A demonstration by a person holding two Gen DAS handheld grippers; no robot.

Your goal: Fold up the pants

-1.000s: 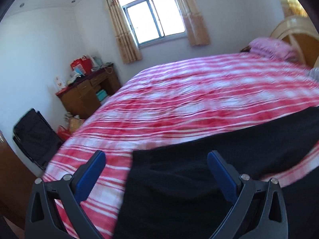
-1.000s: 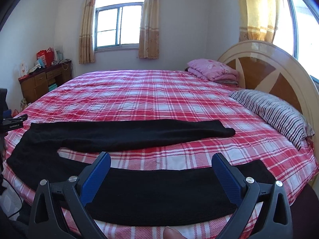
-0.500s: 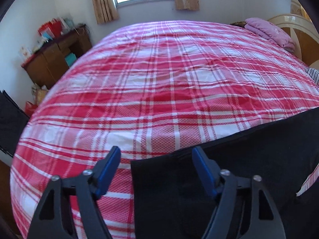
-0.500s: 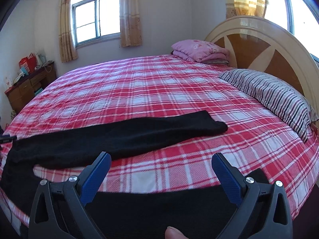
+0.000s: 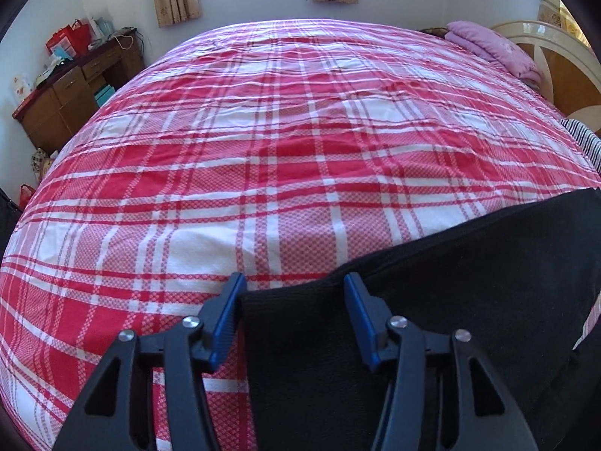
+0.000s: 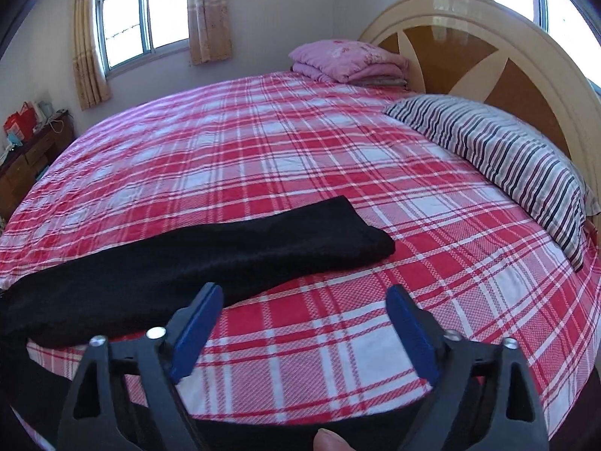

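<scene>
Black pants (image 5: 469, 285) lie spread on a red and white plaid bed (image 5: 293, 143). In the left wrist view my left gripper (image 5: 293, 289) is open, its blue fingers straddling the corner of the waist end, low over the cloth. In the right wrist view the far pant leg (image 6: 210, 248) lies flat, its cuff pointing right. The near leg shows only as a dark strip (image 6: 263, 434) under my right gripper (image 6: 304, 300), which is open and empty above the bare sheet between the legs.
A striped pillow (image 6: 499, 165) and a folded pink blanket (image 6: 345, 60) lie by the round headboard (image 6: 480, 49) at the right. A wooden desk (image 5: 71, 90) with clutter stands by the far left wall under a window.
Both grippers have moved forward and lower over the bed. The left jaws have narrowed around the waist corner. The right jaws have narrowed a little and passed over the near leg.
</scene>
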